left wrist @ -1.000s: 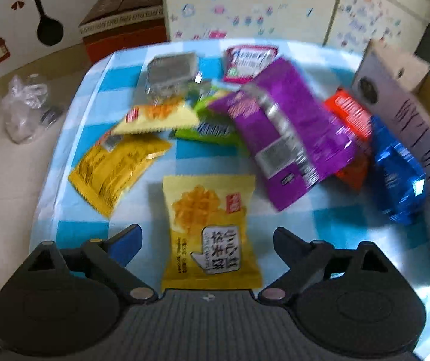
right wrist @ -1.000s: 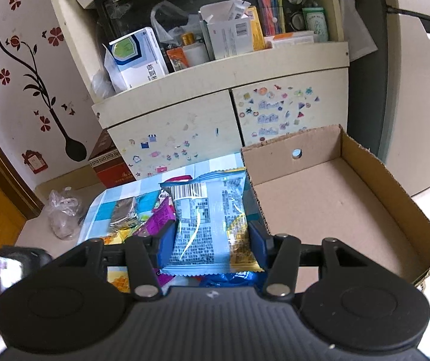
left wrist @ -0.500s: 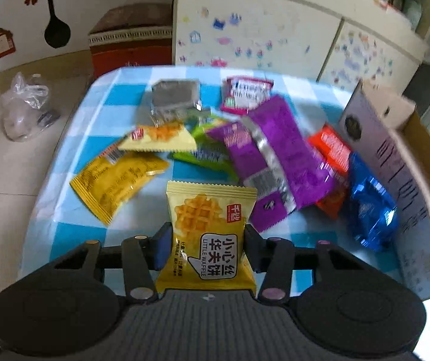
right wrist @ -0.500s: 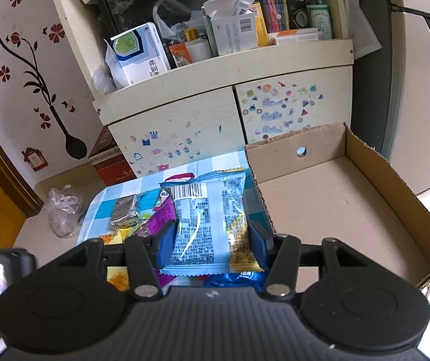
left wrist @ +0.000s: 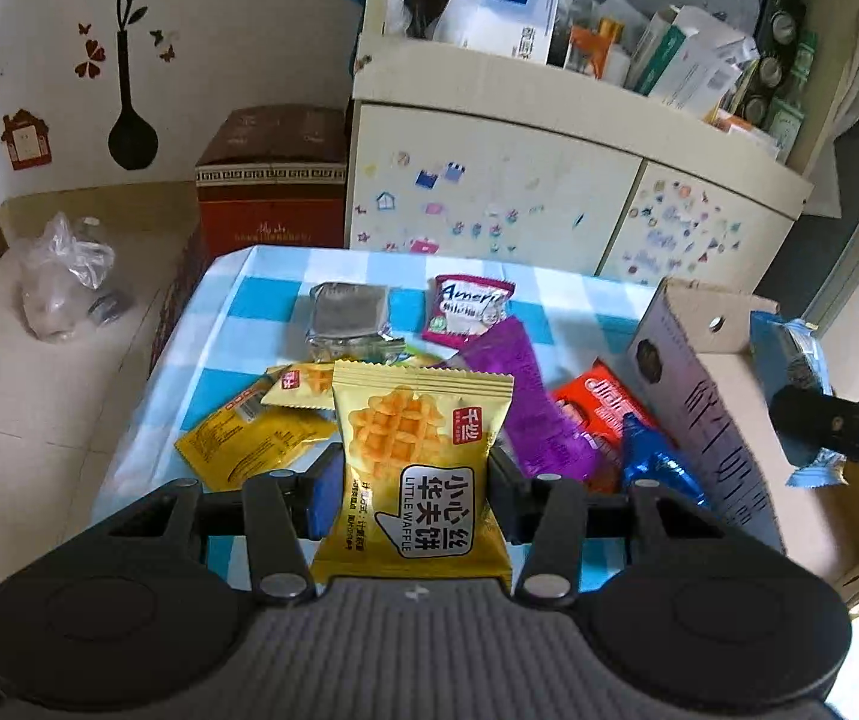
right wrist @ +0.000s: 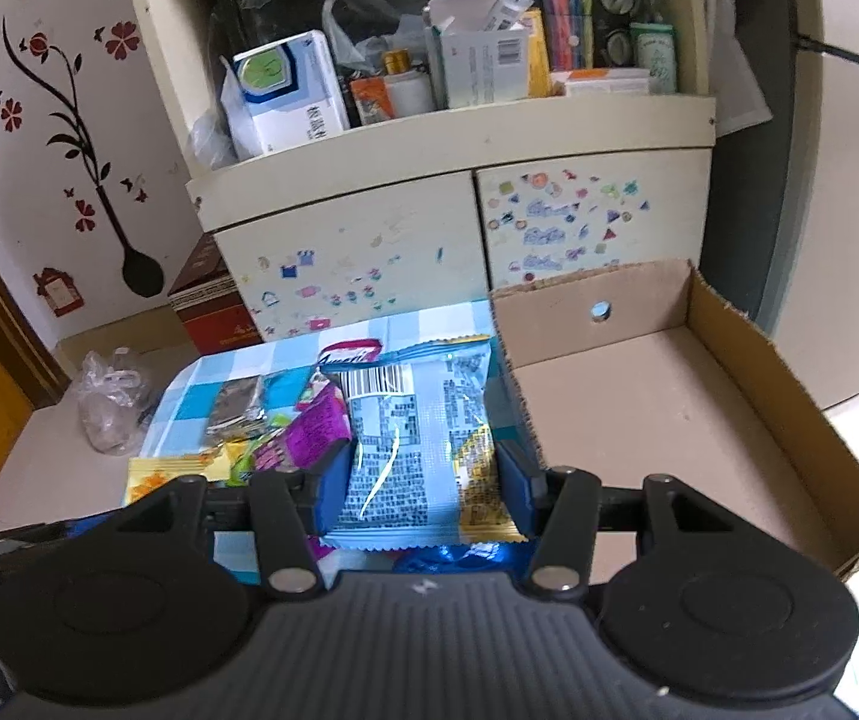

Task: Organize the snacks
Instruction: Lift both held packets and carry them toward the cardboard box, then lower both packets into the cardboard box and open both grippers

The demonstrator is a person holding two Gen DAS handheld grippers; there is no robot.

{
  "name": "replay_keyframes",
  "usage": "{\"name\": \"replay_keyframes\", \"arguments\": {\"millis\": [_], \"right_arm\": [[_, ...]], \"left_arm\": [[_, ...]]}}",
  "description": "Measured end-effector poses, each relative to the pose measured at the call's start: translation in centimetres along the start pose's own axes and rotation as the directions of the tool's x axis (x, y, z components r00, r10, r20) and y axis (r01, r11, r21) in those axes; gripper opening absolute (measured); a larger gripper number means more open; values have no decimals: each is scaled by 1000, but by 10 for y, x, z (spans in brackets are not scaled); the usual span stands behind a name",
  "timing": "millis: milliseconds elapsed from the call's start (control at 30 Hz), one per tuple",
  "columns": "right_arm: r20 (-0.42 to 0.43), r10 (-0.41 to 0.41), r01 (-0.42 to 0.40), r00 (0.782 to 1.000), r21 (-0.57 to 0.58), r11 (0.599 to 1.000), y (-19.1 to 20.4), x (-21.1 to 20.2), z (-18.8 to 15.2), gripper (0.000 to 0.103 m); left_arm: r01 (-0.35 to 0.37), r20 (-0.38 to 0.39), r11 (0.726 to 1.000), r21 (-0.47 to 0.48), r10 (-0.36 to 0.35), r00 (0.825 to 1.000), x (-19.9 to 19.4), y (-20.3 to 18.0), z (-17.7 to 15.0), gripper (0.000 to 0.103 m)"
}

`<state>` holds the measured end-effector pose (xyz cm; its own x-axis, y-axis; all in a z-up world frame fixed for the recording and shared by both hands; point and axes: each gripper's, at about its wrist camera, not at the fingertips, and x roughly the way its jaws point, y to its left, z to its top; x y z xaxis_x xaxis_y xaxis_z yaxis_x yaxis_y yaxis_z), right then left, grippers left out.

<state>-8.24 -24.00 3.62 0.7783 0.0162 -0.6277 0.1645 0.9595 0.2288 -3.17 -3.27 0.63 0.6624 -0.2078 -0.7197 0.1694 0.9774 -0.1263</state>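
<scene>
My left gripper is shut on a yellow waffle packet, held up above the blue-checked table. Behind it lie a purple bag, a yellow packet, a red packet, a blue foil packet, a silver packet and a pink-white packet. My right gripper is shut on a light blue snack packet, held near the left wall of the open cardboard box. In the left wrist view that packet shows over the box.
A cream cabinet with stickers and a cluttered shelf stands behind the table. A red-brown carton and a clear plastic bag sit on the floor at the left. The box floor is bare.
My left gripper closed on the yellow waffle packet and lifted it off the table, tilting upward so the cabinet came into view. The right gripper kept still with its blue packet.
</scene>
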Motion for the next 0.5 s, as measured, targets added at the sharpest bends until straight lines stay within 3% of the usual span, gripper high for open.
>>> {"name": "replay_keyframes", "arguments": {"millis": [500], "right_arm": [[61,-110,104,992,95,990,-47,-21,10,52]], "left_arm": [[102,40,991,83,-106,994,-9,-88,18,54]]}}
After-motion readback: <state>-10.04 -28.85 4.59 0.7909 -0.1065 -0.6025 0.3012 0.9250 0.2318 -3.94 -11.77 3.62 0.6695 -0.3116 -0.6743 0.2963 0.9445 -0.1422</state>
